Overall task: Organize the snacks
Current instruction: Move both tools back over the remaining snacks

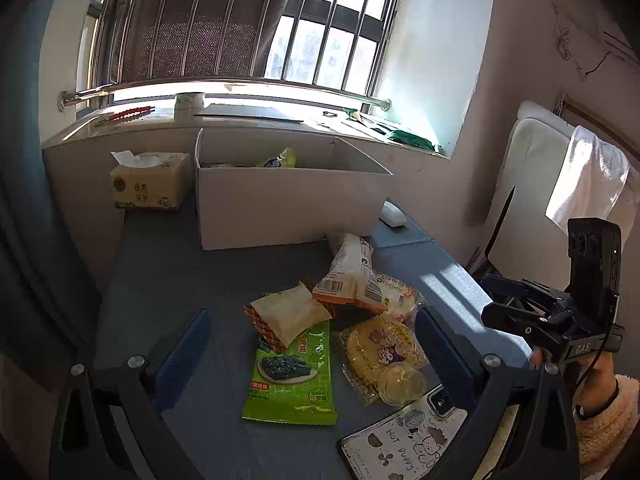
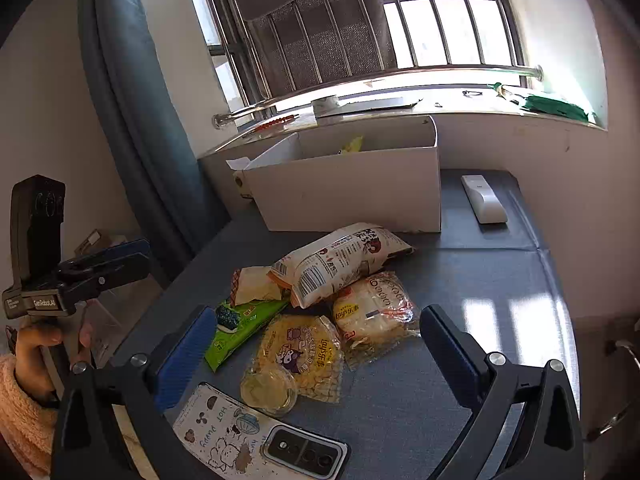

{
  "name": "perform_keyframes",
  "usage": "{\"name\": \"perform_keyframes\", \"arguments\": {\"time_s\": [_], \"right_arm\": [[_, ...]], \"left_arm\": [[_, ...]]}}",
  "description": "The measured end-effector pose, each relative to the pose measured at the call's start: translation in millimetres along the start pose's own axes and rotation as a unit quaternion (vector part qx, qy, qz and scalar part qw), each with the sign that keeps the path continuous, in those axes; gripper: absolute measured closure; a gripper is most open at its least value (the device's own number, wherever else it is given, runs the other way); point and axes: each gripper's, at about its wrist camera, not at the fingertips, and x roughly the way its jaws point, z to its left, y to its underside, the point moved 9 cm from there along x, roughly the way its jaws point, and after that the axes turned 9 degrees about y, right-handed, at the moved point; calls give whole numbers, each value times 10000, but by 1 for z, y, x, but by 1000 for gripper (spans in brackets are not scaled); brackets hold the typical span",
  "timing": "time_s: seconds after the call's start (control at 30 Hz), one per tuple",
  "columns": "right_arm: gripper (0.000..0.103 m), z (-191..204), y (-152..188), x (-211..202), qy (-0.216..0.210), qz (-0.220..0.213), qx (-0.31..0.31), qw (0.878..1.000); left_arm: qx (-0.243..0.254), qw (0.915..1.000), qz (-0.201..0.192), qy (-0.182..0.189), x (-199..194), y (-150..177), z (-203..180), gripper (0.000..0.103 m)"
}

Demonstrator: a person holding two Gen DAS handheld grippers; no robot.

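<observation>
A pile of snacks lies on the blue-grey table. It holds a green seaweed packet [image 1: 292, 364] [image 2: 240, 330], a cream packet with plaid edges [image 1: 286, 316] [image 2: 256, 284], a tall white bag [image 1: 350, 268] [image 2: 340, 260], a clear bread packet [image 1: 396, 296] [image 2: 372, 316], a yellow round cake packet [image 1: 380, 346] [image 2: 304, 354] and a small jelly cup [image 1: 402, 384] [image 2: 268, 394]. Behind stands an open white box [image 1: 288, 204] [image 2: 348, 192] with a yellow-green packet [image 1: 280, 159] [image 2: 352, 145] inside. My left gripper [image 1: 314, 350] [image 2: 144, 256] and right gripper [image 2: 320, 350] [image 1: 488, 298] hover open above the pile, holding nothing.
A phone in a cartoon case [image 1: 408, 436] [image 2: 256, 436] lies at the near edge. A tissue box [image 1: 150, 184] stands left of the white box, and a white remote [image 2: 484, 198] lies to its right. The windowsill runs behind, with a blue curtain [image 2: 132, 100] at left.
</observation>
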Motion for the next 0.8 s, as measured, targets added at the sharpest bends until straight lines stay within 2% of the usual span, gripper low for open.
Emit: {"name": "perform_keyframes", "arguments": {"time_s": [0.07, 0.17, 0.3, 0.47, 0.63, 0.8], "right_arm": [[0, -2, 17, 9, -184, 348, 279, 9988], [0, -5, 20, 20, -82, 509, 505, 9974], [0, -2, 4, 32, -304, 547, 904, 9939], [0, 2, -21, 58, -246, 675, 861, 9937], [0, 0, -43, 98, -320, 1084, 1107, 9874], [0, -2, -59, 131, -12, 1334, 995, 9861]], "left_arm": [[-70, 10000, -9, 1, 0, 15, -1, 0], [-72, 10000, 22, -21, 1, 23, -3, 0], [-1, 10000, -38, 9, -2, 22, -6, 0], [34, 9999, -46, 87, -3, 22, -8, 0], [57, 10000, -28, 76, -5, 26, -5, 0], [14, 10000, -29, 44, -7, 29, 1, 0]]}}
